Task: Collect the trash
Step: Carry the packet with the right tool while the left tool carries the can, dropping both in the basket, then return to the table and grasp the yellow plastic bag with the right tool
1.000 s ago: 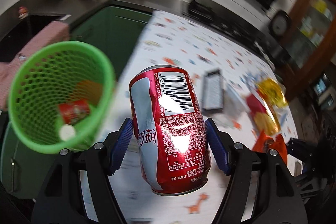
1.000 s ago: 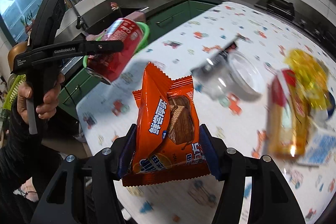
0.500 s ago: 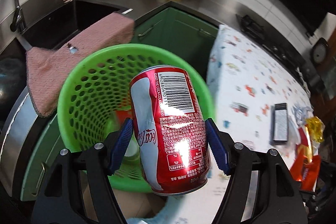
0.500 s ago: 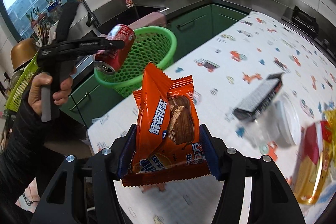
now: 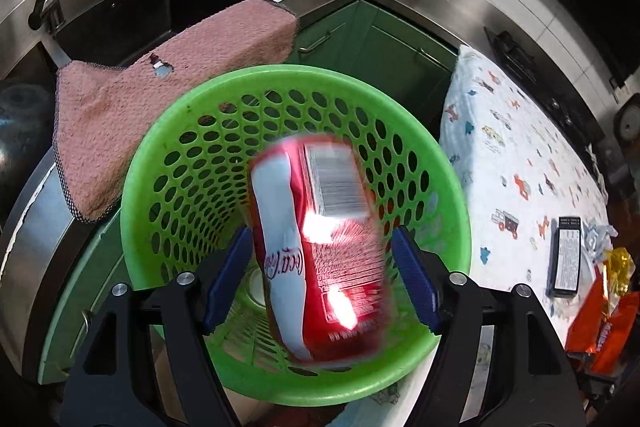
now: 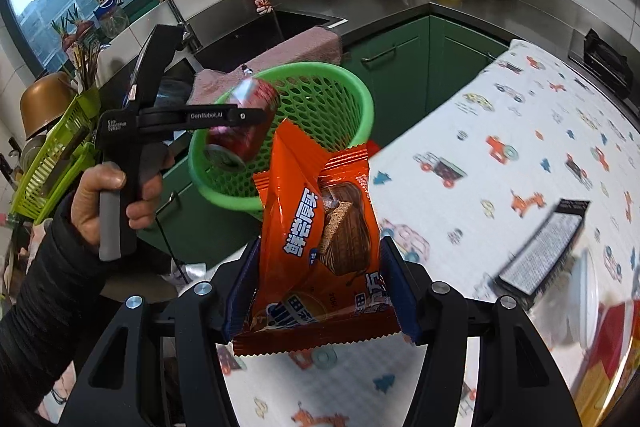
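Note:
A red cola can [image 5: 320, 247] hangs blurred between the fingers of my left gripper [image 5: 320, 279], right above the green mesh basket [image 5: 168, 147]. The jaws stand wider than the can, with a gap on each side, so the can is loose. The right wrist view shows the can [image 6: 244, 125] over the basket [image 6: 356, 95], beside the left gripper [image 6: 248, 115]. My right gripper [image 6: 320, 291] is shut on an orange wafer snack packet [image 6: 320, 251], held above the table's near corner. The packet also shows in the left wrist view [image 5: 604, 323].
A pink towel [image 5: 160, 99] hangs over the sink edge behind the basket. A table with a printed cloth [image 6: 500, 155] holds a black box [image 6: 544, 243], a clear lid and yellow wrappers [image 5: 620, 259]. Green cabinets [image 6: 404, 67] stand behind.
My left gripper swung from the table to above the basket, then its jaws opened and the can started to drop. My right gripper carried the packet toward the basket side.

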